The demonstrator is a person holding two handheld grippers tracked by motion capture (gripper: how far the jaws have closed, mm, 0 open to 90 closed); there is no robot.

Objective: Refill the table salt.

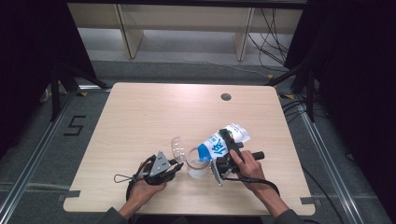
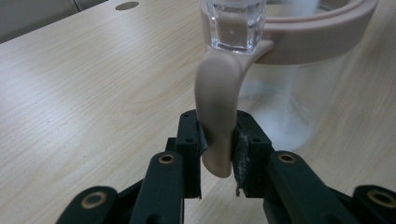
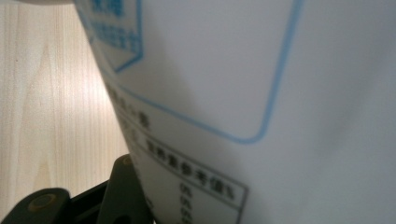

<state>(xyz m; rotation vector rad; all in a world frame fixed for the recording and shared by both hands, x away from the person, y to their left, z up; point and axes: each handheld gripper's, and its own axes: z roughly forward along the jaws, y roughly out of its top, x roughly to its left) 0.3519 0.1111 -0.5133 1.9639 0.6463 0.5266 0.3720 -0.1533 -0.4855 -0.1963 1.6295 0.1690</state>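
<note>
A clear jar (image 1: pixel 196 165) with a beige rim (image 2: pixel 322 39) stands near the table's front edge, its clear lid (image 1: pixel 177 147) flipped open to the left. My left gripper (image 1: pixel 176 167) is shut on the jar's beige handle tab (image 2: pixel 217 112), seen close up in the left gripper view. White grains (image 2: pixel 275 119) lie inside the jar. My right gripper (image 1: pixel 228 148) is shut on a white and blue bag (image 1: pixel 223 141), which is tilted with its lower end over the jar's mouth. In the right gripper view the bag (image 3: pixel 243 93) shows printed text beside one black finger (image 3: pixel 123 189).
The light wooden table (image 1: pixel 140 116) has a round cable hole (image 1: pixel 226 97) at the back right. Black frame legs and cables stand on the floor around it, and a pale shelf unit (image 1: pixel 187 28) is behind.
</note>
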